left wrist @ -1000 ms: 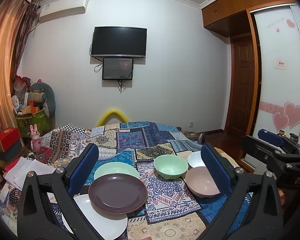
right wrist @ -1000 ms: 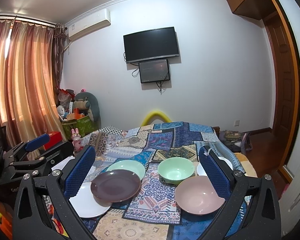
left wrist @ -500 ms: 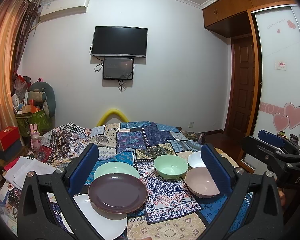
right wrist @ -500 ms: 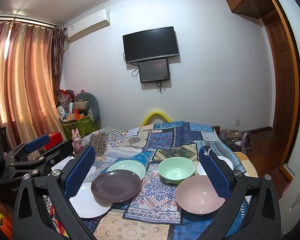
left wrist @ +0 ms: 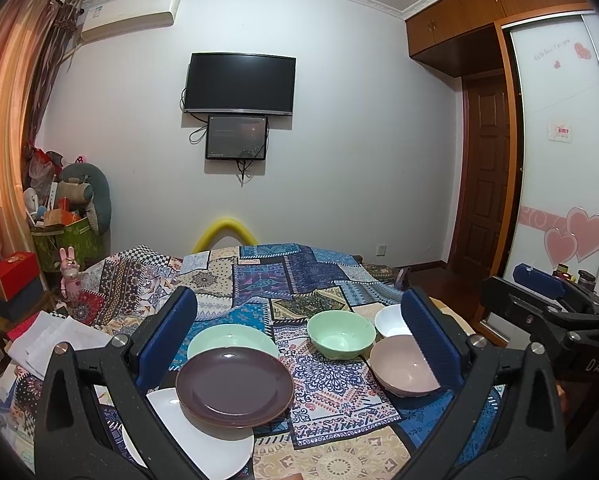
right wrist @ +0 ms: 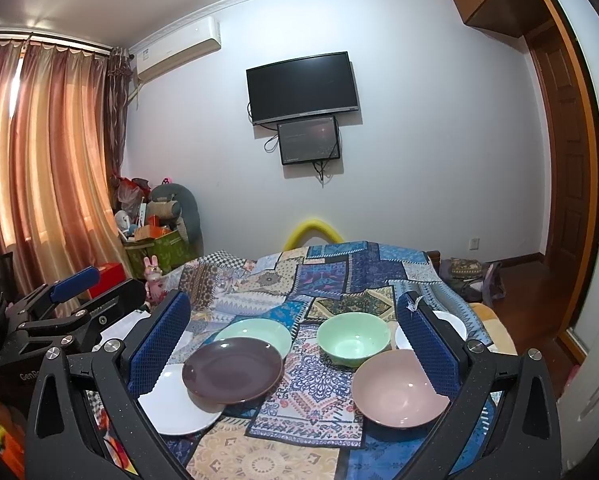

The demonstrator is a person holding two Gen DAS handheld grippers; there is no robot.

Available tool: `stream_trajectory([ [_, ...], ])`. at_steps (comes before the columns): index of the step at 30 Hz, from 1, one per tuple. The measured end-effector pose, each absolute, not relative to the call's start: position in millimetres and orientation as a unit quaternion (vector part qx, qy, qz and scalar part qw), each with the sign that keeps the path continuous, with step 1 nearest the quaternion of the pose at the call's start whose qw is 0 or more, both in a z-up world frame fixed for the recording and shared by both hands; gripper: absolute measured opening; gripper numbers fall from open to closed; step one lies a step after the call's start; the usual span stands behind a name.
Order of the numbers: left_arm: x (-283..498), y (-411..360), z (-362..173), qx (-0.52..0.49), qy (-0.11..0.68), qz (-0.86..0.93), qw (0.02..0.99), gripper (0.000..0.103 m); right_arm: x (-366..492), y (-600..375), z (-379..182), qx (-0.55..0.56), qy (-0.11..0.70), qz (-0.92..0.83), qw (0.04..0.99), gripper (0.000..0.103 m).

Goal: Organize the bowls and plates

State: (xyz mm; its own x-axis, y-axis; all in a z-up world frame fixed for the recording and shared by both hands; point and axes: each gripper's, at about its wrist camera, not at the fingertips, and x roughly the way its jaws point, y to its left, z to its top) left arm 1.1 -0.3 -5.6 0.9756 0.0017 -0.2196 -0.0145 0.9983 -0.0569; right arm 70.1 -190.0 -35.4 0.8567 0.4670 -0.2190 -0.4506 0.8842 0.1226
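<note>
Spread over a patchwork cloth (right wrist: 331,276) on the tabletop, the brown plate (right wrist: 232,370) overlaps the white plate (right wrist: 175,404) beside the bowls, so either empty, wide-apart gripper, left gripper (left wrist: 299,344) or right gripper (right wrist: 295,350), could nudge and slide it.

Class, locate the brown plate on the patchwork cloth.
In both wrist views the brown plate sits left of centre, overlapping the white plate, in front of the green plate.
</note>
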Motion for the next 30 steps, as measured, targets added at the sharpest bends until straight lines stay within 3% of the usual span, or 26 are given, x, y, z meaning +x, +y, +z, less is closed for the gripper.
stream_trajectory([
  [20,31,9,-17,-0.025,0.133,-0.002,0.991,0.103,89,-180,-48,0.026,0.146,0.242,0.959,0.103],
  [30,74,55,-56,-0.050,0.196,0.021,0.979,0.103,127,-160,-77,0.020,0.200,0.245,0.948,0.103],
])
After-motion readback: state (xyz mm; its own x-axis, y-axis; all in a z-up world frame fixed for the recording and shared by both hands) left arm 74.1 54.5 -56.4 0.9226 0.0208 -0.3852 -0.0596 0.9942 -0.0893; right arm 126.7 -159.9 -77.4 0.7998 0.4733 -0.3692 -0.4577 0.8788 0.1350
